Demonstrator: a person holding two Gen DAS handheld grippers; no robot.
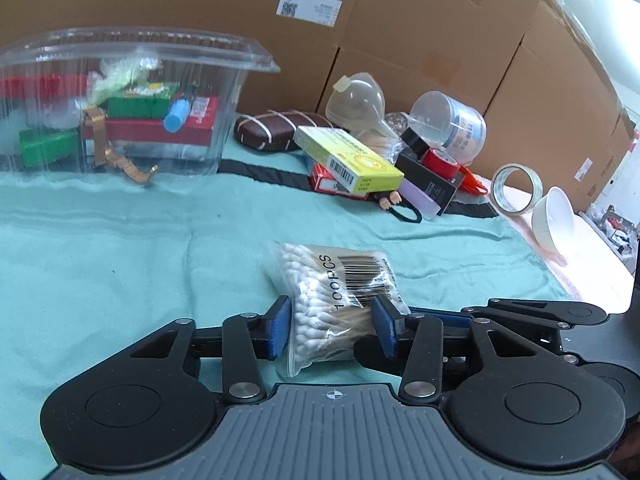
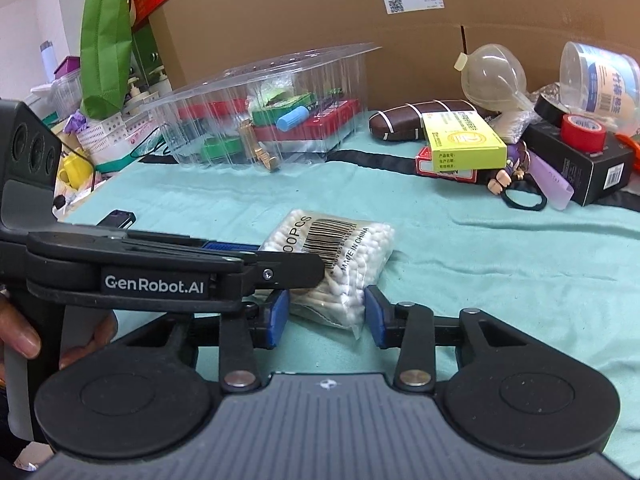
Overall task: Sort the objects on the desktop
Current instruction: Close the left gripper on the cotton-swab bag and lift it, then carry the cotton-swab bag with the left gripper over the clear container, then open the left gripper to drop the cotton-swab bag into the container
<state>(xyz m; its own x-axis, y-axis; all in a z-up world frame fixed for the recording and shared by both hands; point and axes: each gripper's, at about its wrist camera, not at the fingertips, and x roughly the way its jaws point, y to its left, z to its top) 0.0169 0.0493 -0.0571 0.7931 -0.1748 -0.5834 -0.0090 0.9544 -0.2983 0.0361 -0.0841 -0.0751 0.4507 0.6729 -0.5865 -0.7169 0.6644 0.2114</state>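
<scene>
A clear bag of cotton swabs (image 1: 334, 300) lies on the teal cloth (image 1: 120, 248). My left gripper (image 1: 330, 326) has its blue pads (image 1: 280, 324) pressed on both sides of the bag's near end. In the right wrist view the same bag (image 2: 344, 256) sits between my right gripper's (image 2: 326, 314) pads (image 2: 374, 314), which touch its near corner. The left gripper's body (image 2: 160, 276) crosses that view from the left, over the bag. A clear plastic container (image 1: 120, 100) holding sorted boxes stands at the back left.
A pile at the back right holds a yellow-green box (image 1: 348, 158), a brown case (image 1: 268, 132), a red tape roll (image 1: 440, 160), a black box (image 1: 432, 184), a clear jar (image 1: 452, 124) and a hair tie (image 1: 404, 212). A clear tape roll (image 1: 516, 188) and white bowl (image 1: 554, 220) lie far right. Cardboard boxes (image 1: 400, 20) stand behind.
</scene>
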